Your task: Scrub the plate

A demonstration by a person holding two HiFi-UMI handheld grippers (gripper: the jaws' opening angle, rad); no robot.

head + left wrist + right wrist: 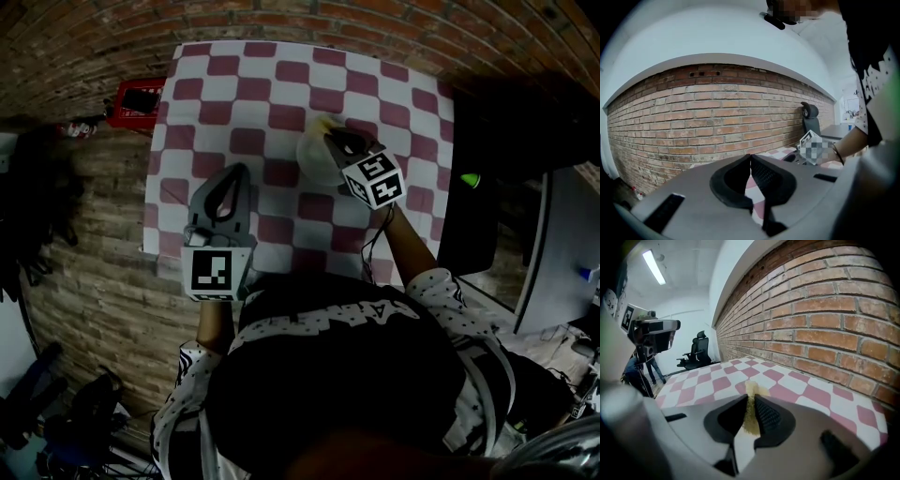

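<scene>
A white plate (312, 157) lies on the red-and-white checked tablecloth (244, 103), right of the table's middle. My right gripper (330, 134) reaches over the plate's far rim and is shut on a yellow scrubbing sponge (323, 123). In the right gripper view the sponge (751, 409) sticks up between the closed jaws of that gripper (750, 401). My left gripper (236, 172) hovers over the cloth to the plate's left, apart from it. The left gripper view shows the left gripper (750, 158) with tips touching and nothing between them.
A brick wall (825, 319) runs along the table's far side. A red crate (139, 99) sits off the table's left corner. A dark cabinet with a green light (469, 179) stands at the right. A camera on a stand (654, 329) and an office chair (697, 353) are beyond the table.
</scene>
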